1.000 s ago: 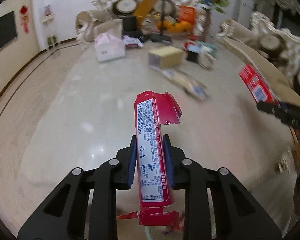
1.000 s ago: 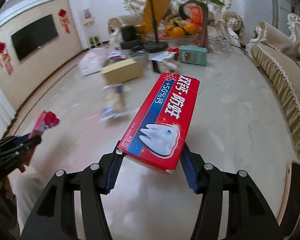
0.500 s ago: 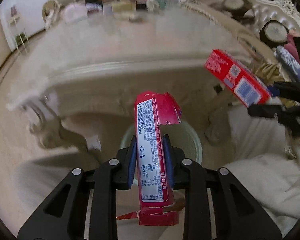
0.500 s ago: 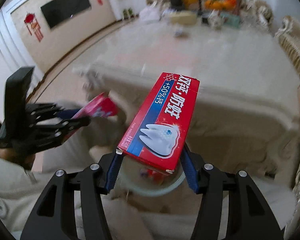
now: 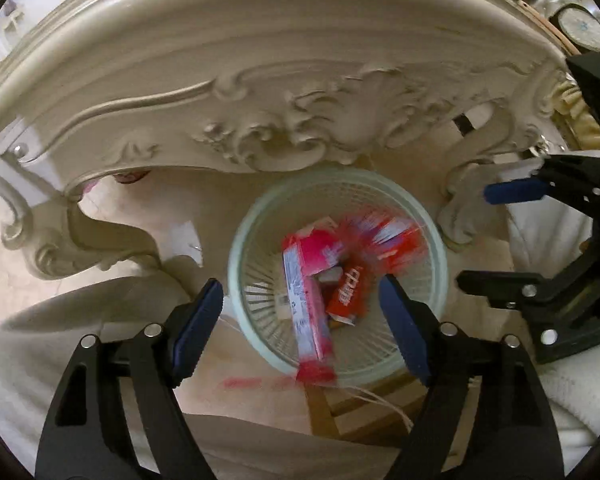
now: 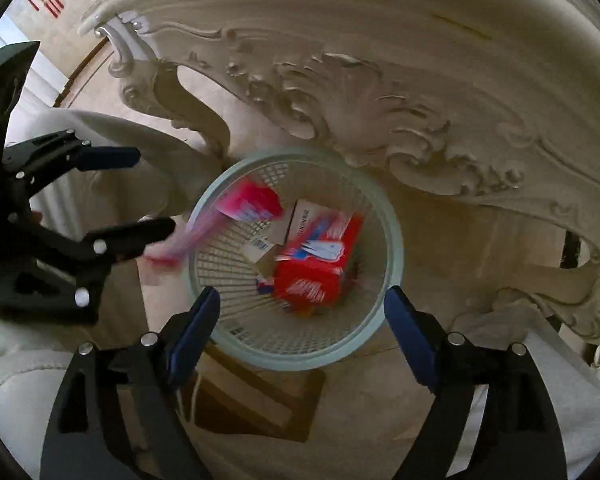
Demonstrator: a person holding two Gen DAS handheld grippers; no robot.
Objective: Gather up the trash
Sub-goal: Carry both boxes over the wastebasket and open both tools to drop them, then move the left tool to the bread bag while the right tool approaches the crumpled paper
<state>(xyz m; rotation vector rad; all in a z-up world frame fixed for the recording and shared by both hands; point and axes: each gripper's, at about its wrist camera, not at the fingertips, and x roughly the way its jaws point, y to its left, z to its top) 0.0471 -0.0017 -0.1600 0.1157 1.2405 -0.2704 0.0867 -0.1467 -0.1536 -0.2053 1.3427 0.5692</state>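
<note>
A pale green mesh wastebasket (image 5: 240,248) (image 6: 394,240) stands on the floor below the carved table edge. My left gripper (image 5: 302,300) is open above it; the pink-red wrapper (image 5: 306,300) (image 6: 248,204) is blurred, falling over the basket's rim. My right gripper (image 6: 300,312) is open too, and the red toothpaste box (image 6: 320,256) (image 5: 384,236) lies inside the basket among other cardboard. Each gripper shows in the other's view, the right one (image 5: 500,236) and the left one (image 6: 148,192).
The ornate cream table apron (image 5: 268,120) (image 6: 420,120) overhangs the basket. A curved table leg (image 5: 80,248) stands to the left. The person's light trousers (image 5: 60,340) flank the basket. A wooden stool frame (image 6: 260,396) sits beneath.
Both grippers tilted down over the wastebasket and opened. The wrapper left the left gripper and the toothpaste box left the right one; both dropped toward the basket.
</note>
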